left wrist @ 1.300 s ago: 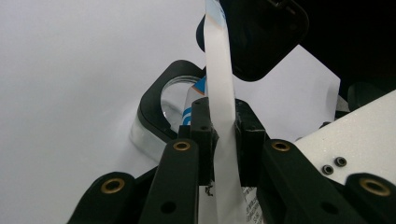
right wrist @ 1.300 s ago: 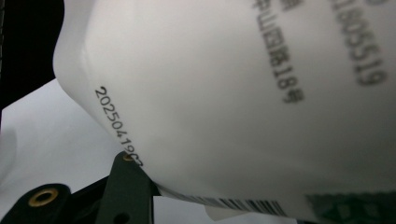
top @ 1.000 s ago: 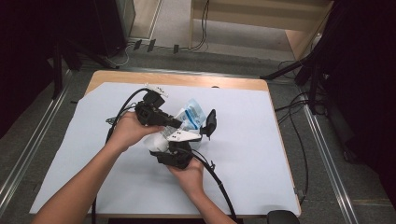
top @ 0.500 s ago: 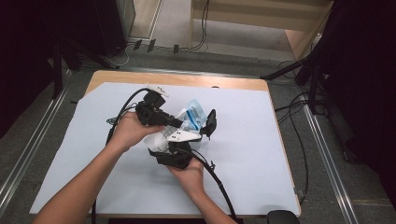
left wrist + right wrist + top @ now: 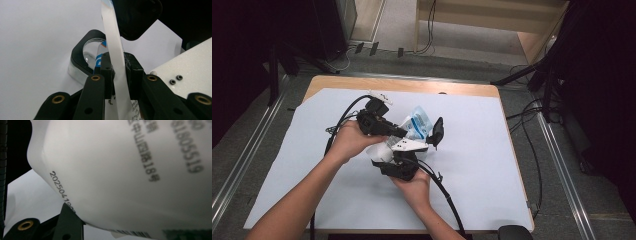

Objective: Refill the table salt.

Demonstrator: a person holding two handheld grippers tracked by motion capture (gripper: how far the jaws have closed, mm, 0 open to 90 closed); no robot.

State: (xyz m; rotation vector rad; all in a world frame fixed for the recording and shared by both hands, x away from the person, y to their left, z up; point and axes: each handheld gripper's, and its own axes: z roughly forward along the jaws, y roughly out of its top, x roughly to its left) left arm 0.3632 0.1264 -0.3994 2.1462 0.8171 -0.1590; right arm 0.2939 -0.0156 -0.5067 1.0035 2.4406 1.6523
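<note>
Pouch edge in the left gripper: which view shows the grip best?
Left gripper view: the white pouch edge sits pinched between the left gripper pads. The high view shows the pouch small between both hands. The right gripper view shows its printed face close up.

Wide stretches of the white table (image 5: 492, 190) lie bare to the left, right and near side of the hands. At its centre, both tools and a white pouch (image 5: 416, 125) crowd together, cables (image 5: 447, 200) trailing toward the near edge.

White printed pouch (image 5: 414, 125), pinched upright above table
</note>
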